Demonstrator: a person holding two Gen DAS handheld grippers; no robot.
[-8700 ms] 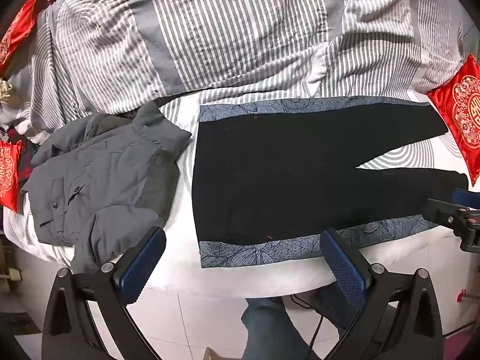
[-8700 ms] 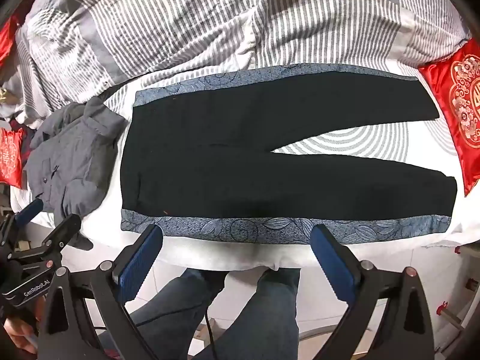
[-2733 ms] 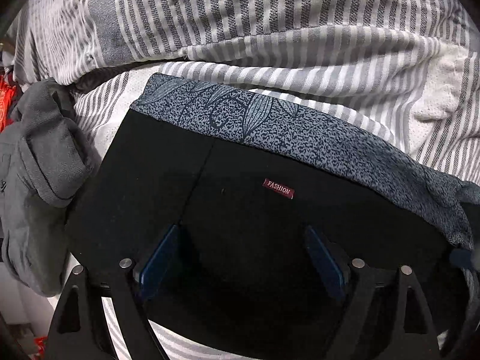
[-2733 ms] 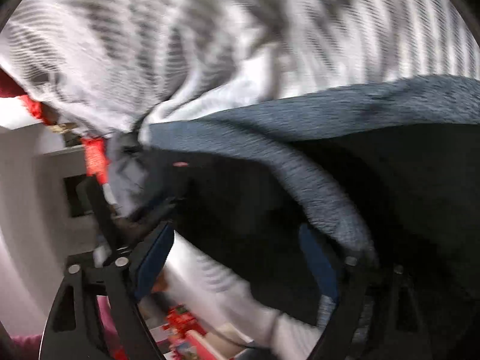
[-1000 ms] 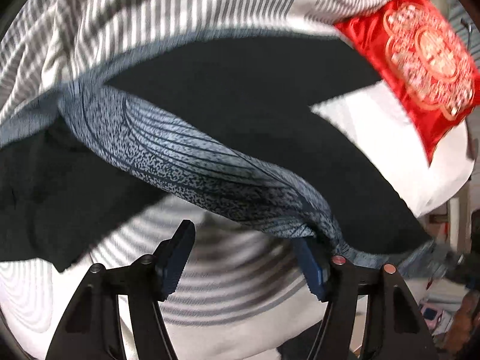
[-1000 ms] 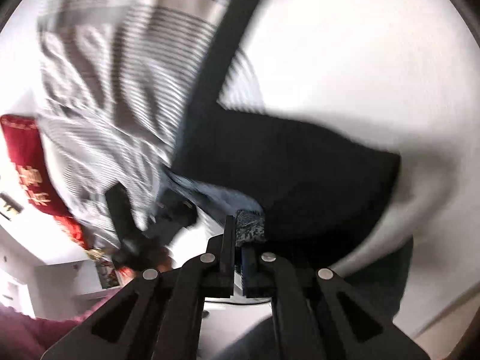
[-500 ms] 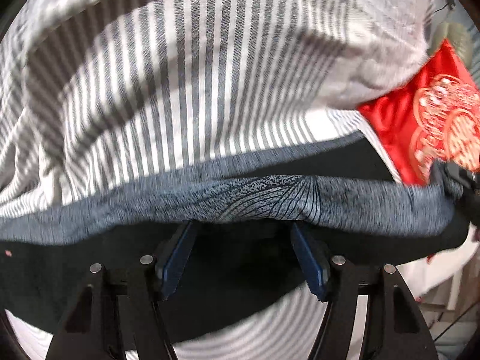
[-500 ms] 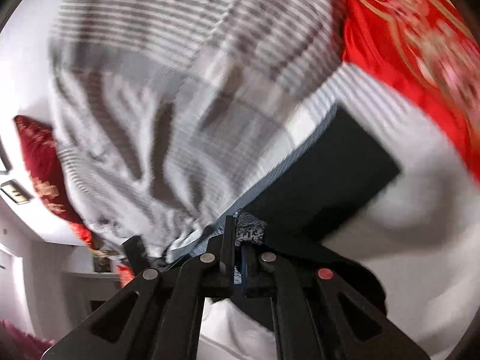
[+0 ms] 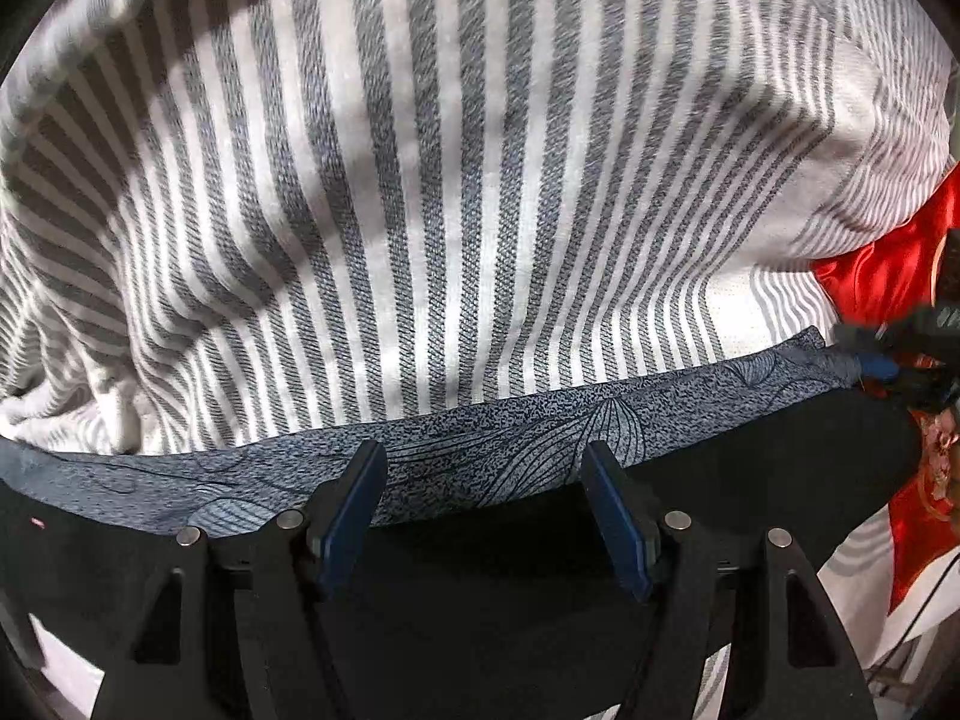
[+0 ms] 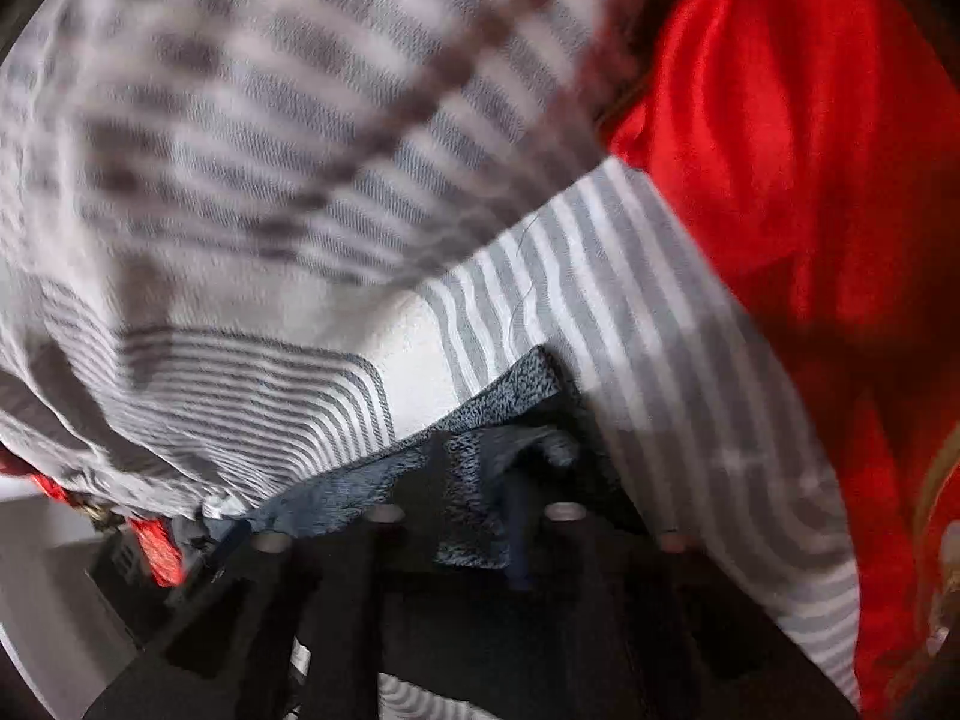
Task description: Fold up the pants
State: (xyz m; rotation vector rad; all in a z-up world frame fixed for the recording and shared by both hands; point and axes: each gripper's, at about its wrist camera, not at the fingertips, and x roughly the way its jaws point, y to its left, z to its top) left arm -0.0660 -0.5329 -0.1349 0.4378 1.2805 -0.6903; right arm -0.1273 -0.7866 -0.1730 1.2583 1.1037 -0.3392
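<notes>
Both grippers point steeply down at the pants (image 9: 540, 570). Left gripper (image 9: 486, 516) jaws apart, gripping nothing; right gripper (image 10: 474, 516) opening, blue trim still between them. Black pants lie below the striped duvet (image 9: 420, 210)

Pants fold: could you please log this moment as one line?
pants: half-folded | left gripper: open over pants | right gripper: opening, hem between
</notes>
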